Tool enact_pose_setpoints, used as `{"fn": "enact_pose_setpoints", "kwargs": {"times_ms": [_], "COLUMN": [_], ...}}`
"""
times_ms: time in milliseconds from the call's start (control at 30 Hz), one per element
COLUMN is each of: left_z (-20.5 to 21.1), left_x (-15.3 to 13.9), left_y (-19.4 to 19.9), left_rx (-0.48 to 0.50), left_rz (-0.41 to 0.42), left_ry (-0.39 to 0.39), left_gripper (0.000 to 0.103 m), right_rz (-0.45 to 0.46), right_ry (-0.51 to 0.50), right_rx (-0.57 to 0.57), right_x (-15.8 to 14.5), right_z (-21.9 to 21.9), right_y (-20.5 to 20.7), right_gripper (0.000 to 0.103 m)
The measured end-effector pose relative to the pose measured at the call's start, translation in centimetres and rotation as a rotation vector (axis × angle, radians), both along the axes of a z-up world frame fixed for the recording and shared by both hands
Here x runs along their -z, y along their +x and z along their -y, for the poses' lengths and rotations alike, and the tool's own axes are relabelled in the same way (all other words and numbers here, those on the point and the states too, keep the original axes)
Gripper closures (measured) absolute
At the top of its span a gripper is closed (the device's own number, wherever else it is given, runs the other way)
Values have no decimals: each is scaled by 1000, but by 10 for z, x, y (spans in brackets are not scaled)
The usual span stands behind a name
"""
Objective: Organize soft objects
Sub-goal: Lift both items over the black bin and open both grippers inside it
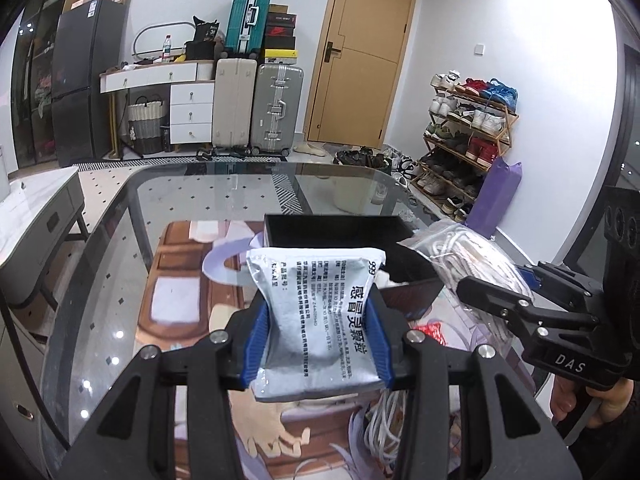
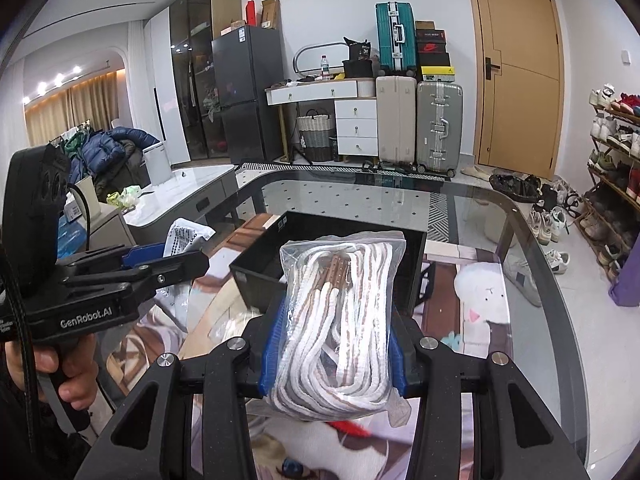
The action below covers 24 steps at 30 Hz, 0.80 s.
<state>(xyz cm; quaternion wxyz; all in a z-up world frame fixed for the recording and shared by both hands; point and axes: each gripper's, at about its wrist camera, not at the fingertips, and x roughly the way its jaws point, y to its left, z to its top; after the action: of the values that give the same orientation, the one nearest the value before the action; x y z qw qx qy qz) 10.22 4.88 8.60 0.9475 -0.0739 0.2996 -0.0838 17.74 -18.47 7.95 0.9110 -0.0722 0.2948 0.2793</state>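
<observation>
My left gripper [image 1: 318, 336] is shut on a silver medicine sachet [image 1: 316, 320] with black Chinese print and holds it above the table, just in front of a black open box [image 1: 340, 232]. My right gripper [image 2: 334, 344] is shut on a clear bag of white cord [image 2: 340, 320] and holds it over the near edge of the same black box [image 2: 320, 240]. The bag of cord also shows in the left wrist view [image 1: 468, 264], held to the right of the box. The sachet shows in the right wrist view [image 2: 188, 236], to the left of the box.
The box stands on a printed mat [image 1: 192, 304] on a glass table [image 1: 120, 240]. More white cord [image 1: 384, 424] and a red item [image 1: 432, 330] lie on the mat below the grippers. Suitcases, a door and a shoe rack stand beyond the table.
</observation>
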Motion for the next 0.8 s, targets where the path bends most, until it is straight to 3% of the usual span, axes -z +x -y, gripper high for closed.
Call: {"fn": "enact_pose_setpoints", "kwargs": {"times_ms": [233,800], "left_z": [5,22], "left_x": [-3,21], "left_y": [23,87], "left_rx": [9,18], "left_rz": [-9,-129], "left_ry": [4,14], "left_gripper": [60,59], "right_rz": [-27,-135], "right_ry": [-29,-108], "right_rx": [-6,-8], "right_x": [-5,11], "right_z": [-8,-27], "right_y": [24,84], "right_gripper": [60,60]}}
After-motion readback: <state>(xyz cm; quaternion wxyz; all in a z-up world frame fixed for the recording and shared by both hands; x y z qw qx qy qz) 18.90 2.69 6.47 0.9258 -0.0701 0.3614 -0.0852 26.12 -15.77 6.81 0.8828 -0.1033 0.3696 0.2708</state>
